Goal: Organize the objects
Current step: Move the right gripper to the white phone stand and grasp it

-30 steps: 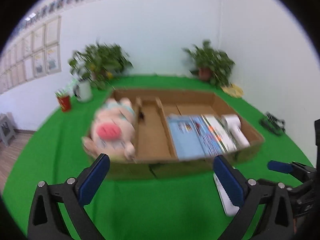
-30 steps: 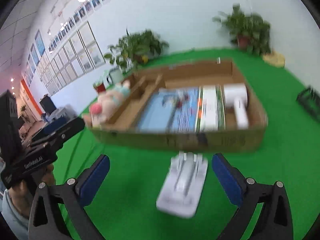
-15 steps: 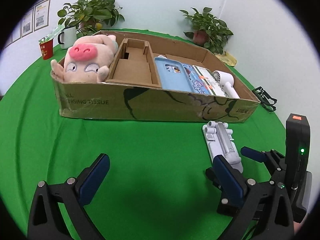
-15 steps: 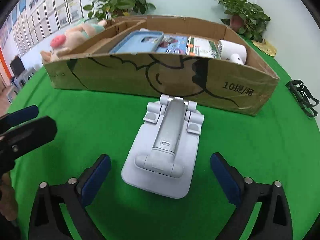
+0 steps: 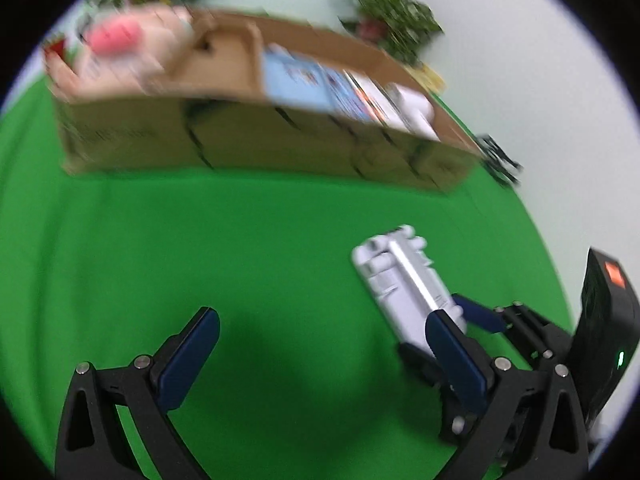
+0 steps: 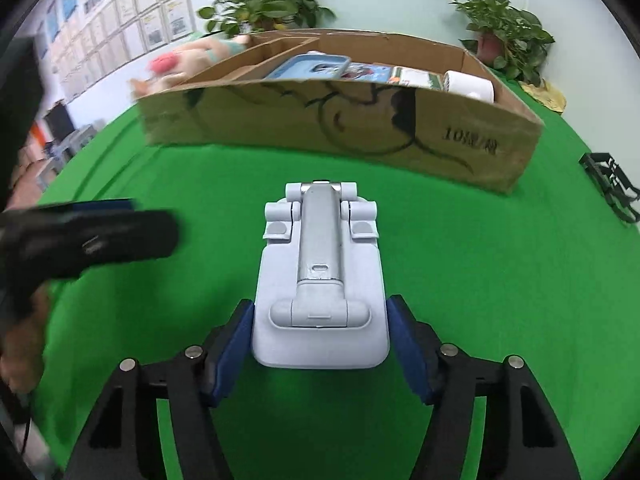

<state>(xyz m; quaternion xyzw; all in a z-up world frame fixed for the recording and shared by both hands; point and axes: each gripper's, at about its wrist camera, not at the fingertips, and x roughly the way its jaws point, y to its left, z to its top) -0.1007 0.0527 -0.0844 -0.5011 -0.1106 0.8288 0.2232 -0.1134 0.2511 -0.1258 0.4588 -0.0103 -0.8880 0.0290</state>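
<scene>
A folded light-grey phone stand [image 6: 320,276] lies flat on the green cloth in front of a cardboard box [image 6: 360,120]. My right gripper [image 6: 320,344] has closed in on the stand's near end, a blue pad at each side of it. In the left wrist view the stand [image 5: 404,284] lies to the right, with the right gripper's fingers [image 5: 476,316] at its near end. My left gripper [image 5: 324,356] is open and empty above bare cloth. The box [image 5: 260,140] holds a pink plush pig [image 5: 120,40], blue packs [image 5: 296,80] and a white fan [image 5: 416,112].
Potted plants [image 6: 504,36] stand behind the box near the wall. A black wire object [image 6: 612,184] lies on the cloth to the right of the box. The left gripper's body [image 6: 88,240] shows at the left of the right wrist view.
My right gripper has moved forward and narrowed until its pads flank the stand's near end. The left gripper has shifted; its view is blurred by motion.
</scene>
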